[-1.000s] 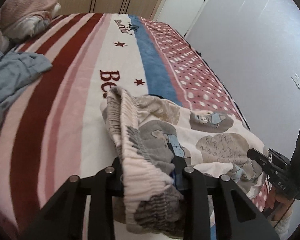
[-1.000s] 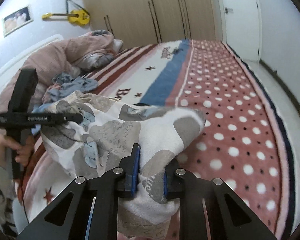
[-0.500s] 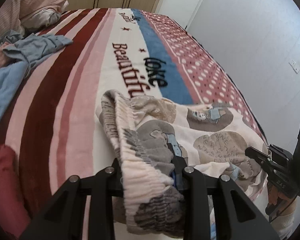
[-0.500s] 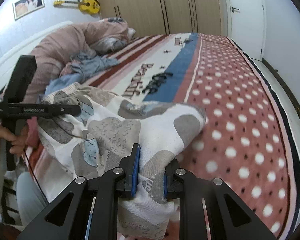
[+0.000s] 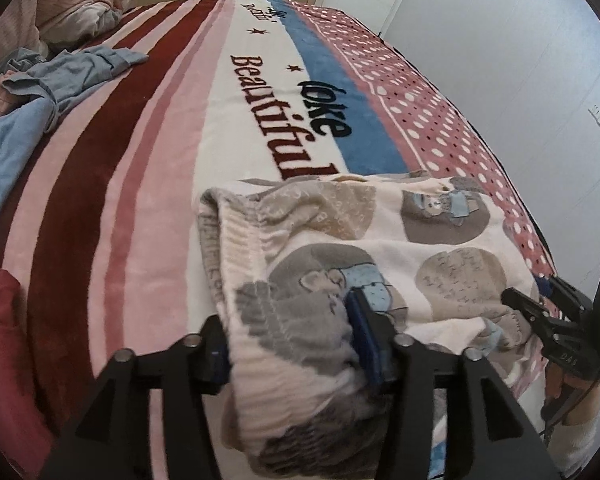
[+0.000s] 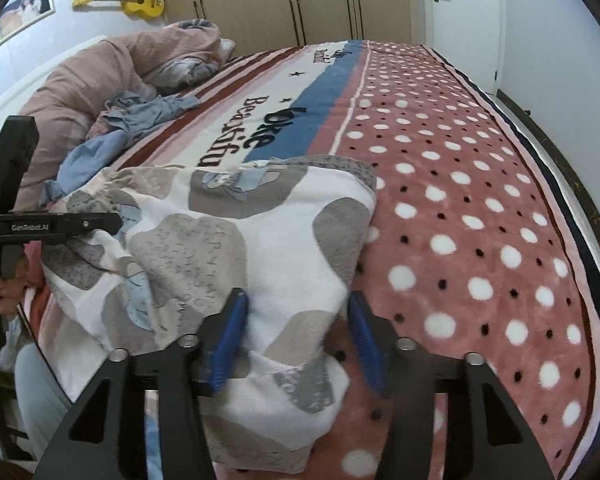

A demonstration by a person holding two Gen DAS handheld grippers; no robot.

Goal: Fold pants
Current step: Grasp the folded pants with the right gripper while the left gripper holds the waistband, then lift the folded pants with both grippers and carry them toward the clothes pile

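The left gripper (image 5: 296,344) and right gripper (image 6: 296,340) both stand released around the pants (image 6: 260,240), which lie on the bed (image 6: 480,200).

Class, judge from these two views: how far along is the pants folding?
Done: the pants lie spread on the blanket near its edge. In hand: the right gripper is open around one end; the left gripper straddles the waistband, grip unclear. Left: no neat, finished fold shows yet, so folding and smoothing probably remain.
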